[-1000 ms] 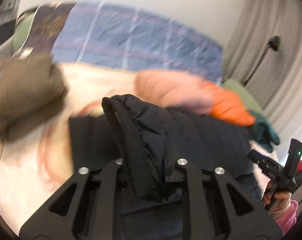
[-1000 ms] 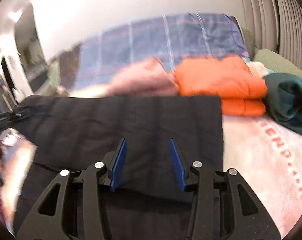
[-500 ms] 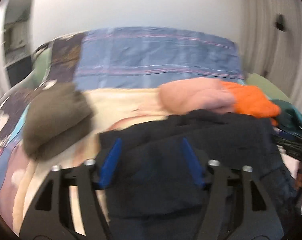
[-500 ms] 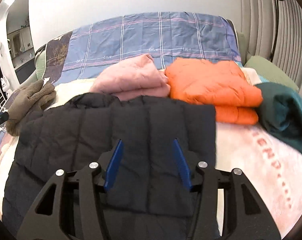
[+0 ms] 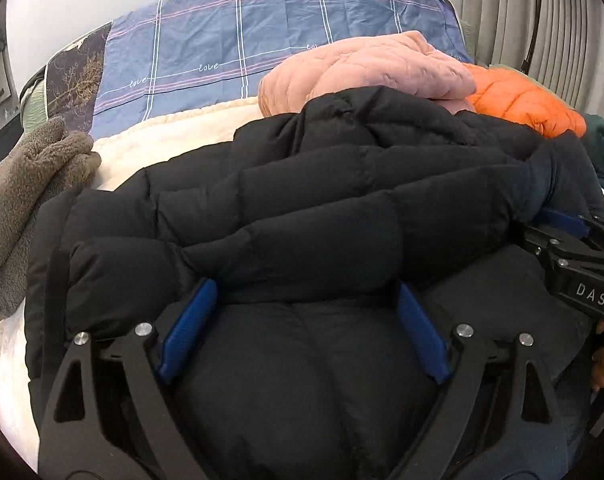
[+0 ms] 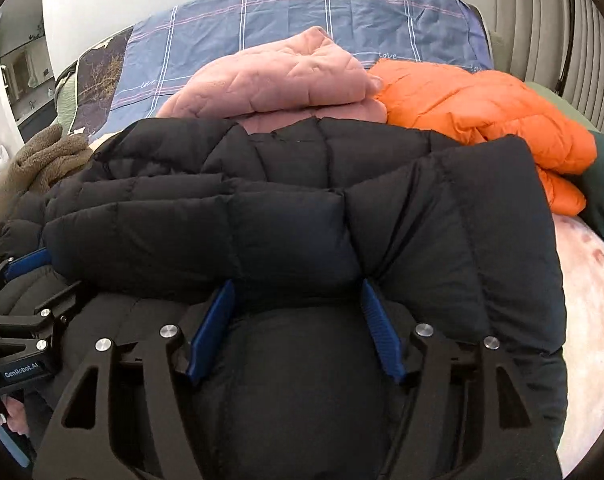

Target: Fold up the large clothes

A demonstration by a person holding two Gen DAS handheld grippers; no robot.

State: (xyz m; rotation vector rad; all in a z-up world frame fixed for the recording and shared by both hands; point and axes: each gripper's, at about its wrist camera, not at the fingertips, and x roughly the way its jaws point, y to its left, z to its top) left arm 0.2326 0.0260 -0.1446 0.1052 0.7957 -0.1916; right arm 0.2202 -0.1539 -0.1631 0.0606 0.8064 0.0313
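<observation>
As black puffer jacket [image 5: 302,208] lay folded over, left gripper [image 5: 302,332] and right gripper [image 6: 298,328] jaws, just opened, were seen released; fold judged dropped; regrasp toward 12 o'clock called for.

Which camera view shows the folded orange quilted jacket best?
The right wrist view shows the folded orange quilted jacket best: its whole top and folded lower edge are visible beside the pink quilted jacket. In the left wrist view only a small part appears, behind the black puffer jacket.
</observation>
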